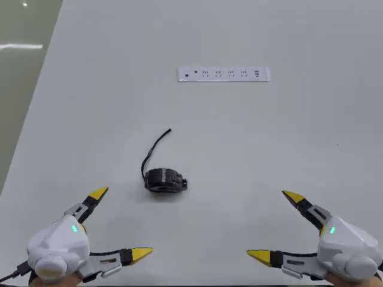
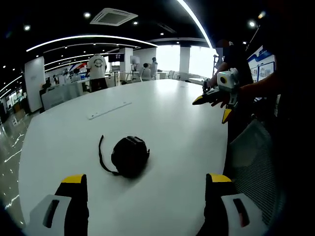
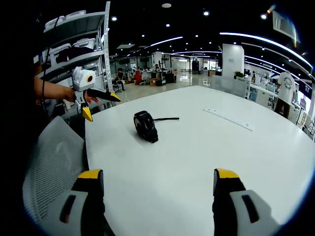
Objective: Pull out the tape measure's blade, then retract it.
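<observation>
My left gripper (image 1: 122,222) and my right gripper (image 1: 273,225) hover above the white table (image 1: 299,149) with jaws spread wide, gripping nothing and touching nothing. The black tape measure (image 1: 164,180) lies ahead of and between them, nearer my left gripper and apart from both. Its blade is wound in, and its black strap (image 1: 154,149) trails away from me.

left gripper (image 1: 117,222) jaws spread wide, right gripper (image 1: 270,225) likewise
</observation>
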